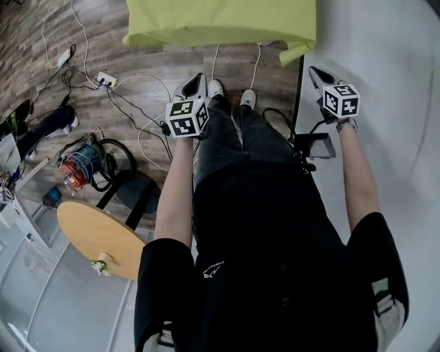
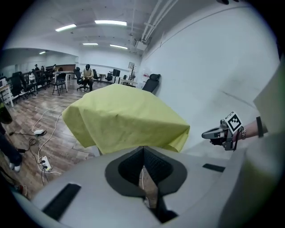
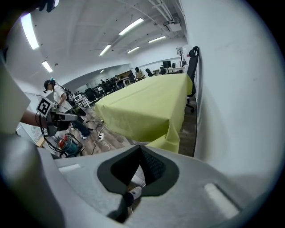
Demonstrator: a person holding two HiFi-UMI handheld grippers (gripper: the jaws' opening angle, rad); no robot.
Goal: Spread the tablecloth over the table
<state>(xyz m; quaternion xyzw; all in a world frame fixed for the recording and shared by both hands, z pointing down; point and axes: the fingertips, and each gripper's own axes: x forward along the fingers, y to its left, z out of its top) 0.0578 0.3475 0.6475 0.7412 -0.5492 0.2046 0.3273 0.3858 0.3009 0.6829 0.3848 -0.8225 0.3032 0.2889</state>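
A yellow-green tablecloth drapes over a table at the top of the head view, its edges hanging down the near side and a corner drooping at the right. My left gripper is held in the air short of the cloth's near edge, jaws shut with nothing between them. To the right, my right gripper is raised about as far from the cloth, also shut and empty. The left gripper view has the tablecloth beyond my closed left gripper. The right gripper view has the tablecloth beyond my closed right gripper.
Cables and a power strip lie on the wooden floor at the left. A round wooden table and a red and blue device stand at lower left. A white wall runs along the right. An office chair stands by the table's far end.
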